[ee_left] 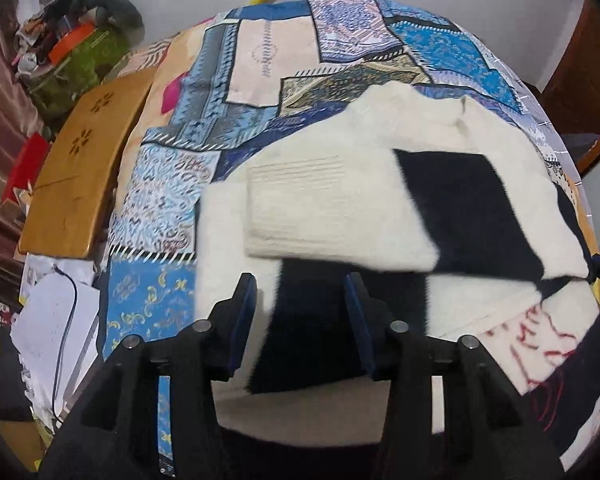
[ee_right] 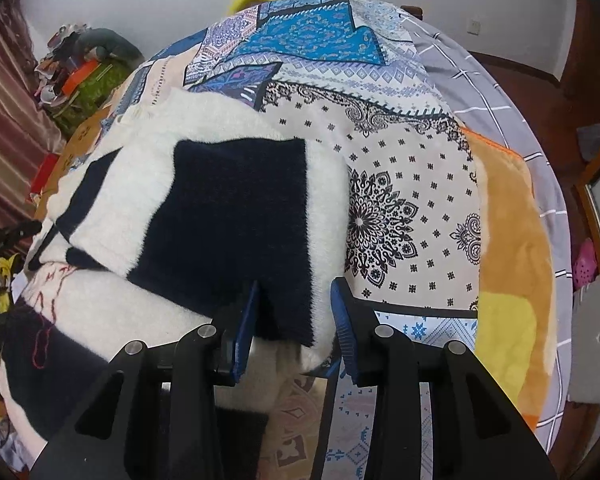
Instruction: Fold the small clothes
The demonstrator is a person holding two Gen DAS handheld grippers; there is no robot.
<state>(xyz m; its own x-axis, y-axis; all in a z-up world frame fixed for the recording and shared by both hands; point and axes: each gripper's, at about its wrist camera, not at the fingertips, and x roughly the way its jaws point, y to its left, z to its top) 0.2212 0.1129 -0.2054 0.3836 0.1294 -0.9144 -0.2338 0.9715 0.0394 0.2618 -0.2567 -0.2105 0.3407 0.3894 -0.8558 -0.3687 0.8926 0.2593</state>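
Between both grippers' wide-apart fingers [ee_left: 246,304] [ee_right: 342,308], untouched, lies the black-and-white sweater [ee_left: 340,208] [ee_right: 236,216].

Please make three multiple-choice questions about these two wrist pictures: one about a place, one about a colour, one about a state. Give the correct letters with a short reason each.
1. Where does the sweater lie?
A. on the patchwork bedspread
B. on a bare wooden floor
C. inside a basket

2. Which colours does the sweater have?
A. red and green
B. white and dark navy
C. all yellow

3. How do the jaws of the right gripper stand?
A. shut on the sweater
B. open
C. out of view

Answers:
1 A, patterned bedspread shows around the sweater.
2 B, white fleece carries dark navy patches.
3 B, a wide gap shows between the blue pads.
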